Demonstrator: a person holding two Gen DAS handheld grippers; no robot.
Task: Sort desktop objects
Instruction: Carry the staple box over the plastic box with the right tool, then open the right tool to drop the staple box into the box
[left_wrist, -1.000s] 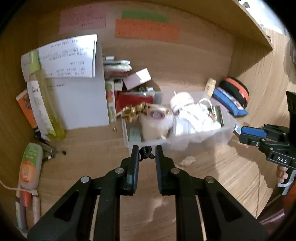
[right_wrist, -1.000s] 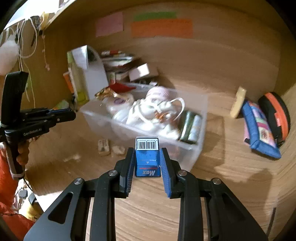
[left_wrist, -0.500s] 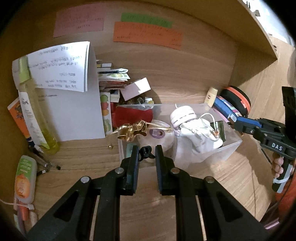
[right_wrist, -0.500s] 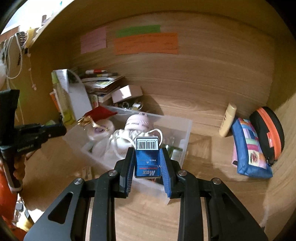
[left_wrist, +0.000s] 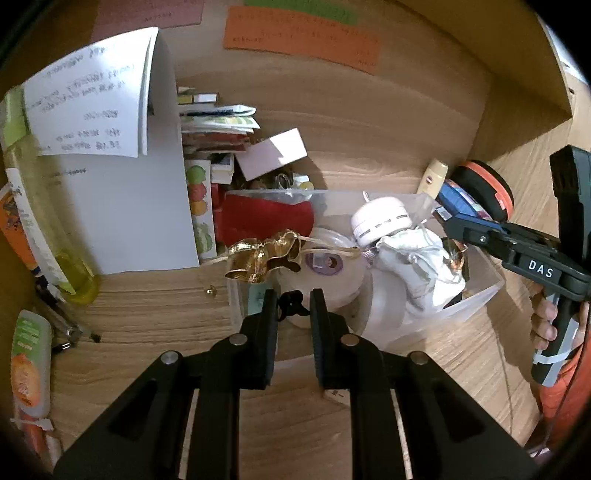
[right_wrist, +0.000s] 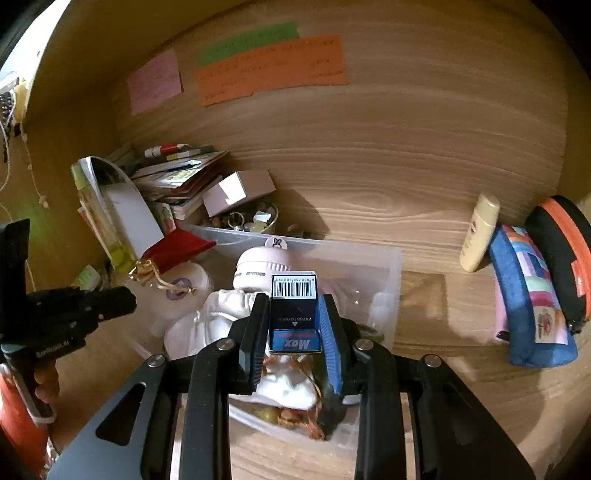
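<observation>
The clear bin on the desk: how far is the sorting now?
Done: the clear bin already holds a tape roll and a white pouch. In hand: the right gripper holds a small blue box above it. Left: a blue pouch and a cream tube lie outside.

A small blue staple box (right_wrist: 294, 314) (barcode end up, "Max" printed on its face) stands upright above the clear plastic bin (right_wrist: 391, 291). A small black binder clip (left_wrist: 291, 304) hangs over the bin's near-left edge.

I see a translucent plastic bin (right_wrist: 391, 280), a shiny gold foil ribbon (left_wrist: 264, 254), the matt wood-grain desk (right_wrist: 443, 402), and paper notes (right_wrist: 271, 70).
</observation>
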